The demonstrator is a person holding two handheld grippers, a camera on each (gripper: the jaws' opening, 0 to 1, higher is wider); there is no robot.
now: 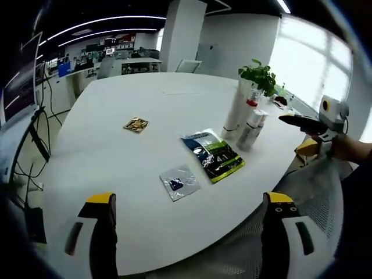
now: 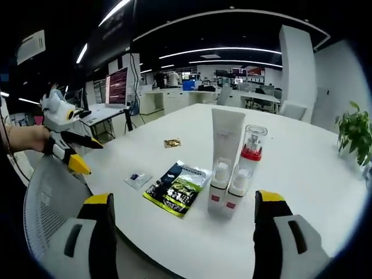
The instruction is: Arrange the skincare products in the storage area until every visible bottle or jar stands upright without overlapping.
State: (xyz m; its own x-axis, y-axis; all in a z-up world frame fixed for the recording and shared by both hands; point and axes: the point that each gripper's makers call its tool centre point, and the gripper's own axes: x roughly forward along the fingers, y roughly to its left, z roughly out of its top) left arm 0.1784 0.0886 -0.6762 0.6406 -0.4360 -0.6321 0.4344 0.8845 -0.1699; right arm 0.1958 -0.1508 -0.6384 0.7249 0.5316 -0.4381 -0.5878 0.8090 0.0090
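Standing upright together on white table (image 2: 302,168): four skincare bottles (image 2: 232,168).

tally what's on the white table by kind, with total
Upright white tube: 1
Pump bottle with red collar: 1
Small white bottles with clear caps: 2
Flat packets, green-black, silver, gold: 3
Potted plant: 1
Total: 8

A round white table (image 2: 314,168) carries a tall white tube (image 2: 226,136), a red-collared pump bottle (image 2: 250,152) and two small white bottles (image 2: 220,185), all upright and clustered together. Nearer its edge lie a dark green-printed pouch (image 2: 176,187) and a small silver sachet (image 2: 138,178). A small gold packet (image 2: 172,142) lies toward the middle.
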